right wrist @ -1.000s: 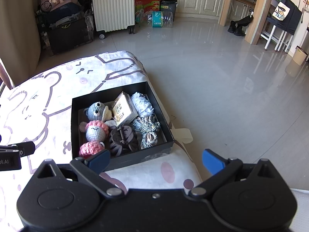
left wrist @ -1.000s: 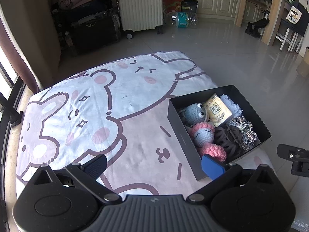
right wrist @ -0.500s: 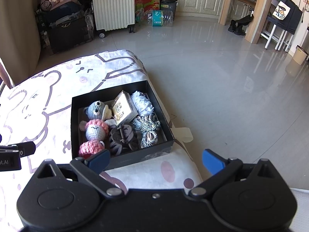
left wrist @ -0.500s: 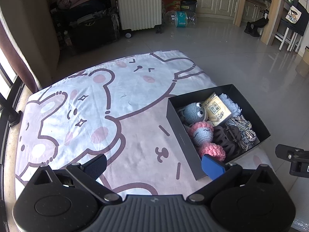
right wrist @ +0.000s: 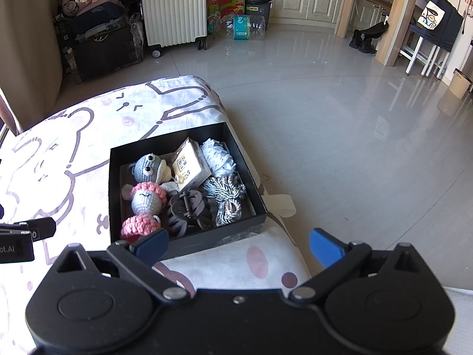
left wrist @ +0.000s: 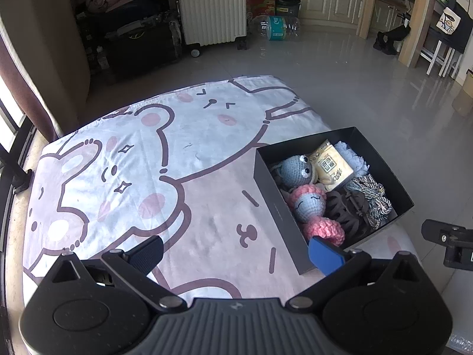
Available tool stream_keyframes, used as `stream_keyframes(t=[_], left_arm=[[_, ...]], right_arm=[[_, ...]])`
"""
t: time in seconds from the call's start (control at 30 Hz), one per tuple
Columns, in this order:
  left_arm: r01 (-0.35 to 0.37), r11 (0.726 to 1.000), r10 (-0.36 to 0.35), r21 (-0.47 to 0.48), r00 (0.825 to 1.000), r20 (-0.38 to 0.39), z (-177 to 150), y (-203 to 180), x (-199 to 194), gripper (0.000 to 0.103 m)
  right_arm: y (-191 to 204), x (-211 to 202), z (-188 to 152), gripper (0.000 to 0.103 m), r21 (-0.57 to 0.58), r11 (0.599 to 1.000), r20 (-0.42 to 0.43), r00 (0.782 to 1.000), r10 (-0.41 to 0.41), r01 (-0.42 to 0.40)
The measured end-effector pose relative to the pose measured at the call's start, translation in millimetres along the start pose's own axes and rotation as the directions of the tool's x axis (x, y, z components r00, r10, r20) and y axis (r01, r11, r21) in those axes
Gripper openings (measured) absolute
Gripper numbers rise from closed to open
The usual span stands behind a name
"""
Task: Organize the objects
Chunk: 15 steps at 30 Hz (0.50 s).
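A black open box [left wrist: 275, 204] [right wrist: 114, 195] rests at the right edge of a cartoon-print cloth [left wrist: 124, 159]. Inside lie a grey crochet toy [right wrist: 146, 169], a pink-capped crochet doll [right wrist: 145, 199], a pink crochet piece [right wrist: 137, 224], a dark hair claw [right wrist: 189, 210], a yellow packet [right wrist: 189, 164], white lace [right wrist: 217, 156] and striped cords [right wrist: 226, 195]. My left gripper [left wrist: 236, 250] hovers open near the cloth's front, empty. My right gripper [right wrist: 239, 247] hangs open in front of the box, empty.
A white suitcase [right wrist: 173, 6], dark bags [right wrist: 100, 38], a red carton [right wrist: 224, 0] and a bottle pack [right wrist: 245, 26] stand on the far tiled floor. Wooden posts [right wrist: 393, 20] and white stools [right wrist: 422, 56] stand at the far right. The cloth drops off just right of the box.
The left view has shifted slightly, so the box sits a little higher and further left in it. The right gripper has held still. Both stay open.
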State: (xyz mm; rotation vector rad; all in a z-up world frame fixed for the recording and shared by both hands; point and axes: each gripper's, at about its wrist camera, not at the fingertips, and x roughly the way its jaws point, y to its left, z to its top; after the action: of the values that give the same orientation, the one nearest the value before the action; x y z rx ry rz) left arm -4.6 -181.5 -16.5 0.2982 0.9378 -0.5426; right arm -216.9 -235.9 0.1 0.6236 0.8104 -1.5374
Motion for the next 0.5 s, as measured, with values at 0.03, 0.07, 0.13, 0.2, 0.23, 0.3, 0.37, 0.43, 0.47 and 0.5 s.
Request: stream_keyframes(t=[0.03, 0.07, 0.13, 0.2, 0.23, 0.3, 0.37, 0.43, 0.47, 0.5], left_arm=[[0.000, 1.000, 0.000, 0.000, 1.000, 0.000, -0.1, -0.2, 0.1, 0.103], [0.001, 1.000, -0.001, 0.000, 1.000, 0.000, 0.0, 0.0, 0.0, 0.103], [0.004, 1.000, -0.004, 0.001, 1.000, 0.001, -0.3, -0.3, 0.1, 0.103], [0.004, 1.000, -0.004, 0.002, 1.000, 0.000, -0.5, -0.4, 0.4, 0.103], [0.004, 1.000, -0.004, 0.002, 1.000, -0.001, -0.6, -0.5, 0.4, 0.103], [0.004, 1.000, -0.004, 0.001, 1.000, -0.001, -0.7, -0.5, 0.3, 0.103], [0.004, 1.000, -0.004, 0.001, 1.000, -0.003, -0.8, -0.7, 0.5, 0.103], [0.005, 1.000, -0.005, 0.001, 1.000, -0.004, -0.8, -0.8, 0.4, 0.103], [0.005, 1.000, -0.005, 0.001, 1.000, -0.003, -0.7, -0.8, 0.5, 0.103], [0.006, 1.000, -0.006, 0.001, 1.000, -0.003, -0.7, -0.7, 0.6, 0.103]], right_arm=[[-0.1, 0.0, 0.7, 0.103, 0.000, 1.000, 0.000, 1.000, 0.000, 0.000], [-0.1, 0.0, 0.7, 0.103, 0.000, 1.000, 0.000, 1.000, 0.000, 0.000], [-0.1, -0.1, 0.8, 0.103, -0.001, 1.000, -0.001, 1.000, 0.000, 0.000], [-0.1, -0.1, 0.7, 0.103, -0.001, 1.000, 0.000, 1.000, 0.000, 0.000], [-0.1, -0.1, 0.6, 0.103, -0.001, 1.000, 0.000, 1.000, 0.000, 0.000], [-0.1, -0.2, 0.8, 0.103, -0.001, 1.000, -0.001, 1.000, 0.000, 0.000], [-0.2, -0.2, 1.0, 0.103, 0.000, 1.000, -0.001, 1.000, 0.000, 0.000], [-0.2, -0.3, 0.8, 0.103, 0.000, 1.000, -0.001, 1.000, 0.000, 0.000], [-0.2, -0.3, 0.6, 0.103, -0.001, 1.000, -0.001, 1.000, 0.000, 0.000], [-0.3, -0.3, 1.0, 0.103, -0.001, 1.000, -0.001, 1.000, 0.000, 0.000]])
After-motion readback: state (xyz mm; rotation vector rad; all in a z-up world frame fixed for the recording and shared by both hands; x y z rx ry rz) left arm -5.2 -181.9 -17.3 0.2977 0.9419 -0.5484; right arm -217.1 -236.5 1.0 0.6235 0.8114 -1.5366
